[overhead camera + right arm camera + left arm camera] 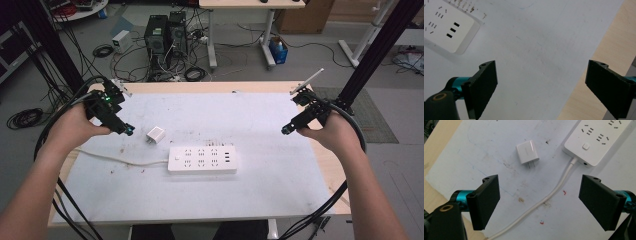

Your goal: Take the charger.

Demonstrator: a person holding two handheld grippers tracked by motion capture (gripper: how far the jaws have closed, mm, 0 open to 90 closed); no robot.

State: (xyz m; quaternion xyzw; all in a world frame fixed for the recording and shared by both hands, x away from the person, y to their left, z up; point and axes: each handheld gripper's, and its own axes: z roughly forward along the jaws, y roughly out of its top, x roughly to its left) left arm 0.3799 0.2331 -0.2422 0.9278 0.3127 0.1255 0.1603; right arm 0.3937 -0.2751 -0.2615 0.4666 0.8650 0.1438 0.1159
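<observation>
White sheet covers the wooden desk (280, 185); bare wood shows along its left, far and right edges.

Left side: left hand (75, 125) holds the left tongs (129, 131) above the desk's left part, tips pointing inward toward the centre. In the left gripper view the two black jaws stand wide apart with nothing between them; left tongs (539, 205) are open and empty, hovering over the stained sheet.

Just right of those tips, a small white USB charger plug (155, 135) lies on the sheet. The left gripper view shows the charger plug (527, 152) on its side with two metal prongs sticking out, apart from everything else.

Centre: a white power strip (202, 159) lies flat, long axis left to right, sockets up, near side of the charger plug and close to it. Its white cord (115, 159) runs from the strip's left end across the sheet to the desk's left edge. In the left gripper view the cord (554, 192) passes between the open jaws, lying on the desk below them.

Right side: right hand (332, 132) holds the right tongs (286, 130) above the desk's right part, well apart from the strip. The right gripper view shows its jaws wide apart and empty; right tongs (541, 92) are open over bare sheet.
</observation>
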